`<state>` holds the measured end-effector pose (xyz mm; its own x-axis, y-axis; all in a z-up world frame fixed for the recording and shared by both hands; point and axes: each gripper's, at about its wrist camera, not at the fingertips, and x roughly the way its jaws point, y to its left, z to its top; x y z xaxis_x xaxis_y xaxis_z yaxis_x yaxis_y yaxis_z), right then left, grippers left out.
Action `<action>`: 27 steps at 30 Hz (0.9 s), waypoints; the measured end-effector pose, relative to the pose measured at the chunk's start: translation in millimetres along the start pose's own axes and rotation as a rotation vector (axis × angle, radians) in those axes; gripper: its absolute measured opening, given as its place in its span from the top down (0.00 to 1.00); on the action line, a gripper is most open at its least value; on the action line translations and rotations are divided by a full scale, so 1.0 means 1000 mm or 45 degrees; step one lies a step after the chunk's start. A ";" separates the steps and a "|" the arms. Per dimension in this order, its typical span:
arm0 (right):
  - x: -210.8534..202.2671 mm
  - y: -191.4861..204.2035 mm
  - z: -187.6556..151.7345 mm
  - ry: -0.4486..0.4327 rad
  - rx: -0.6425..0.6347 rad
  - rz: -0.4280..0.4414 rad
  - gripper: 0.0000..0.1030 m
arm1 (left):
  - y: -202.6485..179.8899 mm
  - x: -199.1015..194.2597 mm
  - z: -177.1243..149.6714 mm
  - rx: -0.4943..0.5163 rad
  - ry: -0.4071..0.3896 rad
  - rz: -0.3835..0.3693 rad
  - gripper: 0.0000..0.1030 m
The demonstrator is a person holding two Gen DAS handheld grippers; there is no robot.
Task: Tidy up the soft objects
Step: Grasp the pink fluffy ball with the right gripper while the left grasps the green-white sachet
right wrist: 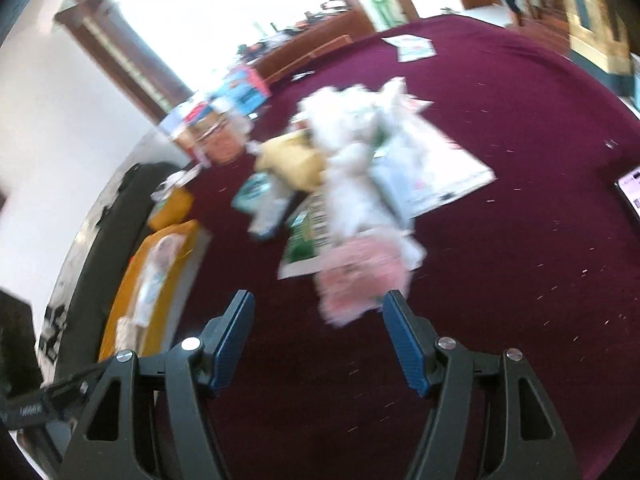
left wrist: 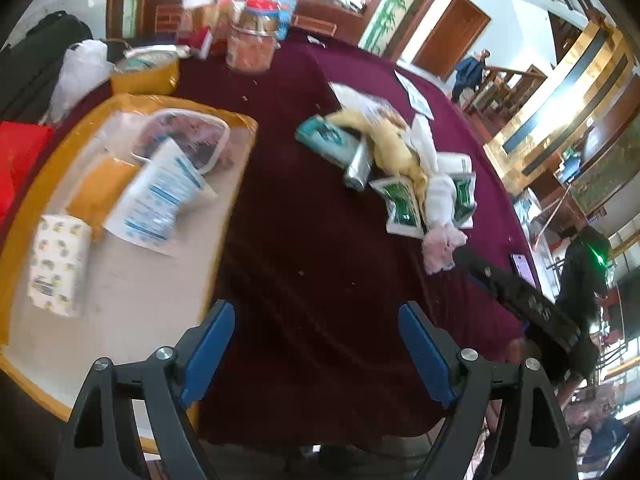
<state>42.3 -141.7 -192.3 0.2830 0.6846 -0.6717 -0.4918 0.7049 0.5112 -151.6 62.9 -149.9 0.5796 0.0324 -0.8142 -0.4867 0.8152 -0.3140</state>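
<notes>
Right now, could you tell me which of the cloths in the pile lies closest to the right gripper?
The pink cloth, at the pile's near end just beyond the right gripper; the white cloth and yellow cloth lie farther back.

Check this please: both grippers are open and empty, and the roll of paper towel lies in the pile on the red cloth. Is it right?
Not quite. The roll of paper towel lies in the yellow tray, not in the pile; the left wrist view shows it. Both grippers are open and empty.

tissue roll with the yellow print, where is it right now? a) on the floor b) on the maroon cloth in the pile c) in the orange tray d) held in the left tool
c: the tissue roll lies inside the orange tray, apart from the pile.
</notes>
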 end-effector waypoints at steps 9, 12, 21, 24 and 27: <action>0.031 -0.008 0.012 0.065 -0.031 -0.095 0.38 | -0.020 0.022 0.004 0.029 0.072 -0.023 0.15; 0.036 0.003 0.007 0.072 -0.108 -0.187 0.56 | -0.025 0.025 0.006 0.053 0.068 -0.020 0.15; 0.008 -0.010 -0.003 0.039 -0.114 -0.132 0.66 | -0.045 0.052 0.024 0.092 0.108 -0.043 0.15; 0.006 -0.013 -0.002 0.013 -0.116 -0.169 0.66 | -0.058 0.074 0.038 0.109 0.142 -0.044 0.16; 0.009 -0.016 -0.002 0.004 -0.100 -0.201 0.66 | -0.075 0.100 0.052 0.150 0.164 -0.041 0.24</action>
<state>51.1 -147.0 -207.9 0.3593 0.5660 -0.7420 -0.5045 0.7867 0.3559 -23.5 35.3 -182.7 0.5016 -0.0629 -0.8628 -0.3847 0.8771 -0.2876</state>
